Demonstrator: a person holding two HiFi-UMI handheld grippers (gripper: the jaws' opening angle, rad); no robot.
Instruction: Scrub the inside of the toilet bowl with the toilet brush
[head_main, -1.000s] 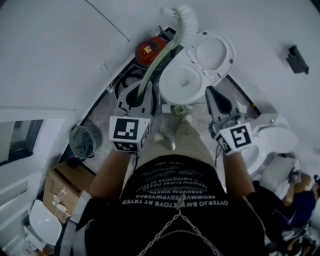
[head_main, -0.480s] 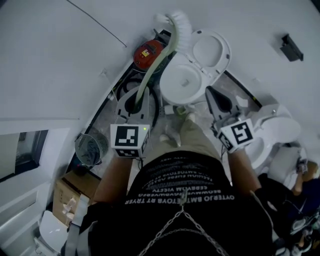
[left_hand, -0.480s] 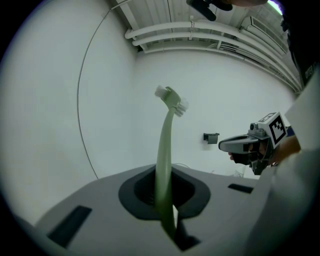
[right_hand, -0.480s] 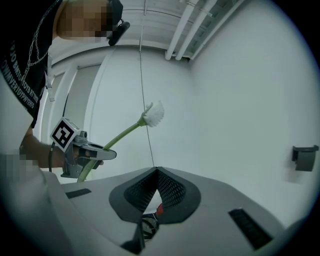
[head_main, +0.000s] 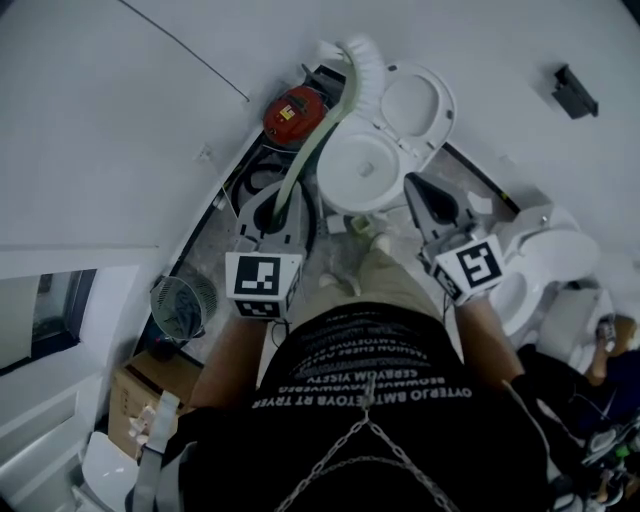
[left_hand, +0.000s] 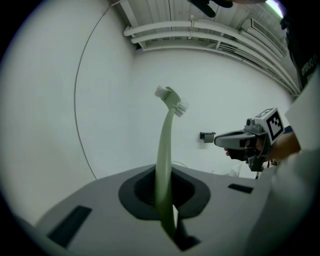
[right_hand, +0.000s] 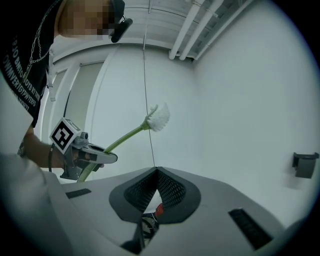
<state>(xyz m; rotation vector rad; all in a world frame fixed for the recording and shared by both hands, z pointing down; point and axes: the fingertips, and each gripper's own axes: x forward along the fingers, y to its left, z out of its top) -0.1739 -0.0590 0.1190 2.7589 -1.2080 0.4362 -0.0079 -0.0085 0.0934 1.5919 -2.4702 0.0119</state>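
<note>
My left gripper (head_main: 272, 195) is shut on the pale green handle of the toilet brush (head_main: 318, 125). The brush is raised, and its white bristle head (head_main: 365, 60) is up by the wall, left of the raised lid (head_main: 422, 100). The white toilet bowl (head_main: 342, 185) stands open below and ahead. In the left gripper view the handle (left_hand: 164, 160) rises from between the jaws to the bristle head (left_hand: 173, 100). My right gripper (head_main: 415, 185) hovers at the bowl's right rim, shut and empty. The right gripper view shows its jaws meeting, with the brush head (right_hand: 159, 117) to the left.
A red round appliance (head_main: 293, 113) lies by the wall left of the toilet. Coiled dark hose (head_main: 262, 178) lies beneath my left gripper. A small fan (head_main: 180, 305) and a cardboard box (head_main: 135, 400) sit at the lower left. More white toilets (head_main: 545, 255) stand at the right.
The brush stays raised in my left gripper, its head a little closer to the bowl's left side. Both hands have shifted only slightly in the frame.
</note>
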